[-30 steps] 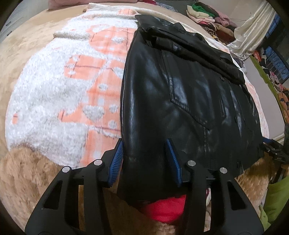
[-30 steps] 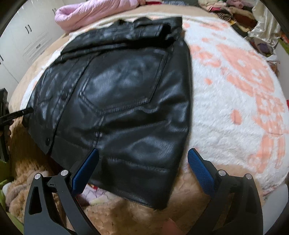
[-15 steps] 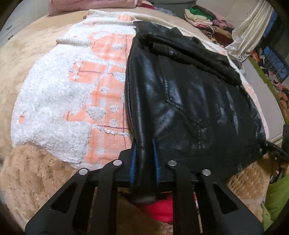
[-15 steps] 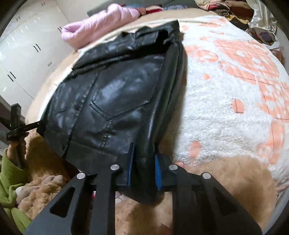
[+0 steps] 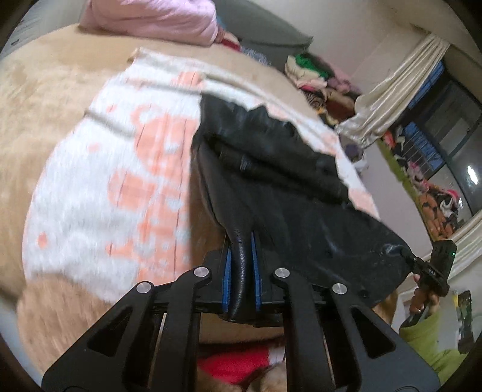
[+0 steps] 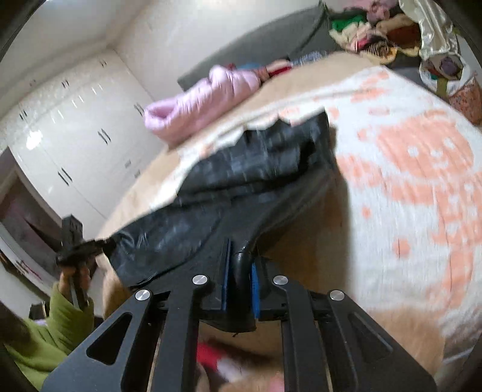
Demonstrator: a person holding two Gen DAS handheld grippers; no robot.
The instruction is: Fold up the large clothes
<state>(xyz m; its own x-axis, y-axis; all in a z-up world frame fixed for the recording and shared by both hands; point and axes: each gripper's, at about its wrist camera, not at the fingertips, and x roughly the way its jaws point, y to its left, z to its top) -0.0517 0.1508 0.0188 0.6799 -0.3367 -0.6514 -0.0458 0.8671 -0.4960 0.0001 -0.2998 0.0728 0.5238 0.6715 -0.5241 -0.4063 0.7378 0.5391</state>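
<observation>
Bed [image 5: 36,99] surface: one tan plush cover, with one white-and-orange fleece blanket [image 5: 90,193] spread on top. One pink padded garment [image 5: 150,21] lies at the far edge. One black leather jacket [image 5: 289,193] rests on the blanket, its near hem raised off the bed. Left gripper [image 5: 241,265]: its two blue-padded fingers, having just closed, clamp the jacket's left hem corner. Right gripper [image 6: 239,280]: its two fingers, also just closed, clamp the opposite hem corner. One pile of mixed clothes [image 5: 316,75] sits beyond the bed at right
</observation>
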